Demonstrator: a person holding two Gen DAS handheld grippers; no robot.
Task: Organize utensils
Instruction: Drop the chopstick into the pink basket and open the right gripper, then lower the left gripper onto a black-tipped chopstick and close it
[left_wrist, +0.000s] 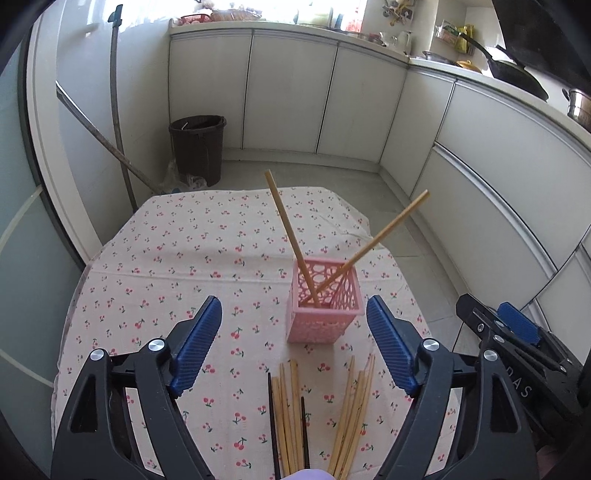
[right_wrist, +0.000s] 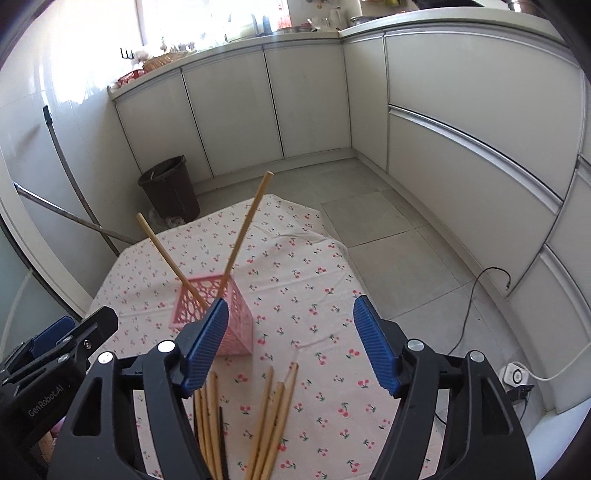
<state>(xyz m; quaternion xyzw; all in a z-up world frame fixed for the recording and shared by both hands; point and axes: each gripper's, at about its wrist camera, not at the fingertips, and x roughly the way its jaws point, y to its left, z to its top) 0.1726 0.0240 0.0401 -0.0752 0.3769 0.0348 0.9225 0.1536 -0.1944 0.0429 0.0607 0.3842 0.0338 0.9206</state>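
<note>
A pink lattice holder (left_wrist: 322, 300) stands on the cherry-print tablecloth (left_wrist: 192, 258) with two bamboo chopsticks (left_wrist: 291, 240) leaning out of it. It also shows in the right wrist view (right_wrist: 236, 325), partly behind a finger. Loose bamboo and dark chopsticks (left_wrist: 291, 413) lie in two bunches on the cloth near me, and show in the right wrist view too (right_wrist: 273, 417). My left gripper (left_wrist: 295, 332) is open and empty, above the cloth just short of the holder. My right gripper (right_wrist: 291, 332) is open and empty, above the loose chopsticks to the holder's right.
A dark bin (left_wrist: 199, 147) and two long poles (left_wrist: 118, 110) stand at the far left beyond the table. White cabinets (left_wrist: 295, 92) line the back and right. A cable and power strip (right_wrist: 517, 374) lie on the floor at the right.
</note>
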